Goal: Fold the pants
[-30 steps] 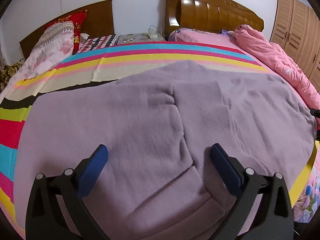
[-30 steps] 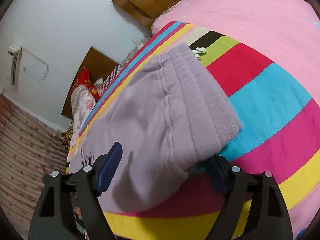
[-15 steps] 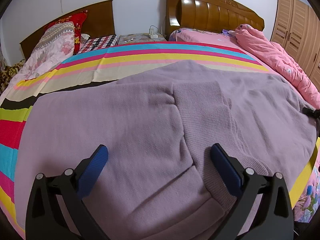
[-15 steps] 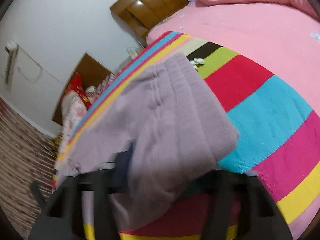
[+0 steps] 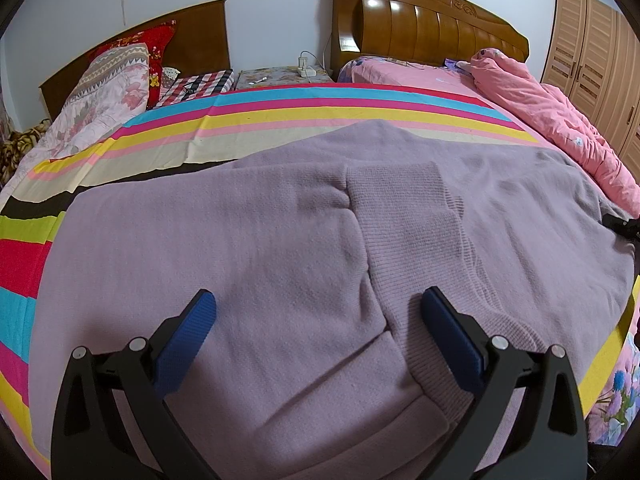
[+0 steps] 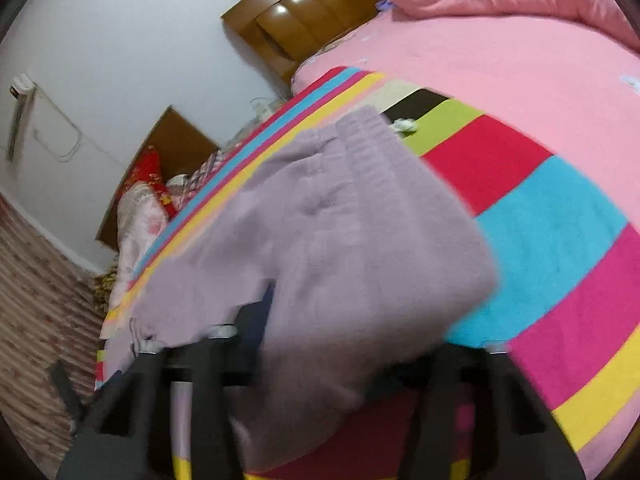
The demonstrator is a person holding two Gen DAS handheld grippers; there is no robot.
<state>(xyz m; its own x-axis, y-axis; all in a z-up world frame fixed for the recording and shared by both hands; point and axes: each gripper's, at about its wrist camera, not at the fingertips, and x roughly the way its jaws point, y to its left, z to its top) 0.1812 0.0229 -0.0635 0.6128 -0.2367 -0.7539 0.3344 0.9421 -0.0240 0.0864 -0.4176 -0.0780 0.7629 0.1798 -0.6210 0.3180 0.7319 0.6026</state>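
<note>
Fingers on the left gripper (image 5: 316,312) are sitting wide apart, blue pads hovering over the lilac knit pants (image 5: 280,240) and pinching nothing as far as I can see. Right gripper (image 6: 340,344) is a different story: its view is blurring badly, and the cloth is draping over the spot where the pads would be, so I honestly cannot tell if it's gripping or just spread underneath.

My guess is the right side is dealing with the waistband end (image 6: 368,136), lifting or shifting it. If it were me, I'd be getting both layers properly between those pads before pulling, keeping the lift low and slow so the soft knit isn't dragging or bunching, and using the left one to pin the middle down. That knit is looking floppy and a bit stretchy, so it's probably going to sag if it's held at only one corner.

As for the pants themselves: in the left view they're filling the whole centre and lower part of the frame, lying mostly flat on the striped bedsheet (image 5: 320,112), with a ribbed cuff (image 5: 400,200) folded over the smoother fabric just right of centre. In the right view they're running from the lower left up to the elastic ridged waistband at upper centre, resting on the colour stripes.
</note>
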